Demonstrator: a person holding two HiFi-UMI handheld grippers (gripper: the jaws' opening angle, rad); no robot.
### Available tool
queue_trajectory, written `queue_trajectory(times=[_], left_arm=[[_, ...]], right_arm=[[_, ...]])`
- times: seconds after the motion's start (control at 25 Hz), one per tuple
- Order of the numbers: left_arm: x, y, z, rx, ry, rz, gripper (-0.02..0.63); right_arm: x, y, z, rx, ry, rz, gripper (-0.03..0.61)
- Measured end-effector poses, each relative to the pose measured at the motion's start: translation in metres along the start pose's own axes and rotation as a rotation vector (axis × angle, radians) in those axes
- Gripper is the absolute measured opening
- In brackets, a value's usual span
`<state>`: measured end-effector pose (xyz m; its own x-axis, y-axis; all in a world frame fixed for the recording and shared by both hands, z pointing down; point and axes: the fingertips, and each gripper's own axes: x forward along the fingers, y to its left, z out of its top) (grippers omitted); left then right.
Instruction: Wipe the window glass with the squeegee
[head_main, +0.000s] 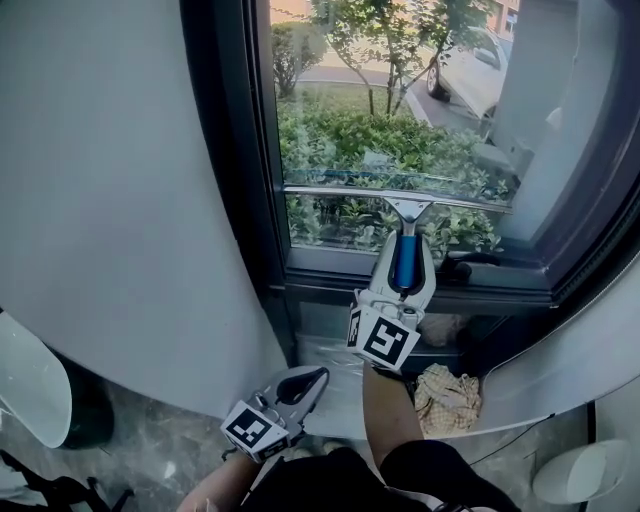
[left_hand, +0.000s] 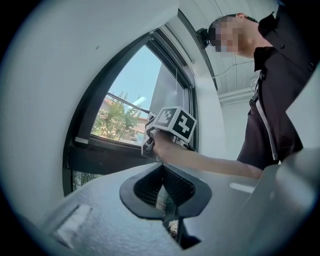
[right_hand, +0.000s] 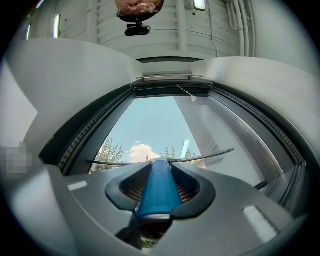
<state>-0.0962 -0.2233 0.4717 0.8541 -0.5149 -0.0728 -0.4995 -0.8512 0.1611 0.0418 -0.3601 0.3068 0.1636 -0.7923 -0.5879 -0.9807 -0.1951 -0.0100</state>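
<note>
Right tool (head_main: 405, 262) grips squeegee (head_main: 402, 207), seemingly against glass (head_main: 340, 125).

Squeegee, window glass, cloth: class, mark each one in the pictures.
squeegee (head_main: 405, 262), head view, on its blue handle.
window glass (head_main: 340, 120), head view, on the pane above the blade.
cloth (head_main: 445, 395), head view, on its crumpled middle.
</note>
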Motion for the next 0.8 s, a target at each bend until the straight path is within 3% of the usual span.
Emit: queue_trajectory(times=[0.8], left_arm=[[0.005, -0.015, -0.006, -0.029, 0.031, -0.025, -0.002]], right_arm=[[-0.017, 0.000, -0.021, -0.001, 0.035, 0.004, 0.130]])
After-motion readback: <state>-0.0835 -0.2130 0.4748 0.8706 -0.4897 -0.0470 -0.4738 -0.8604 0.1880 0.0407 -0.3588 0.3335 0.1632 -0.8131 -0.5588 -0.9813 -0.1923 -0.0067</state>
